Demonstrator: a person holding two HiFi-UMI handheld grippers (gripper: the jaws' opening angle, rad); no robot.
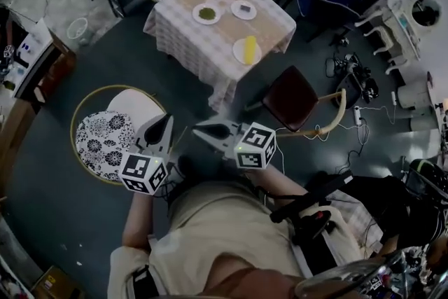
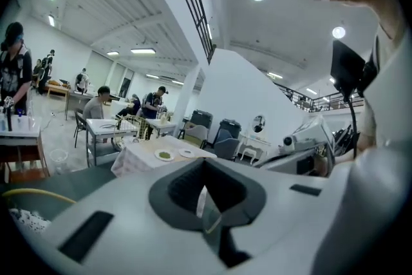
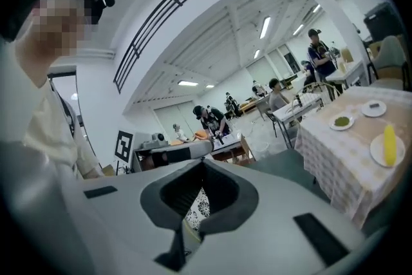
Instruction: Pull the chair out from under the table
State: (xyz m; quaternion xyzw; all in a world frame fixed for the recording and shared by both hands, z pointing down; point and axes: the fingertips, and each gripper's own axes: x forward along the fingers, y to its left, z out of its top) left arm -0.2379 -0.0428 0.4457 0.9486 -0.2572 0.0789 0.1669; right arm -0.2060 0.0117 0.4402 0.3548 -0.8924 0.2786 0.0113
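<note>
Chair with the dark brown seat and curved wooden back point(image 1: 290, 98) sits just off the near right corner of the square table with the checked cloth point(image 1: 189, 45). Its seat looks clear of the cloth and the back rail is on the side away from the table, so I'd guess the pull is basically done.

Both grippers hang well short of the table and hold nothing. The left gripper point(image 1: 166, 121) has its fingers pressed together, and so does the right gripper point(image 1: 198, 127). From the fingers the chair is ahead and to the right, so the right hand's nearer. Any extra pull would run seat-to-back, diagonally away from that corner.

The round floral-cushion chair with the gold hoop frame point(image 1: 105, 140) stands well apart from the table, off its near left side.
</note>
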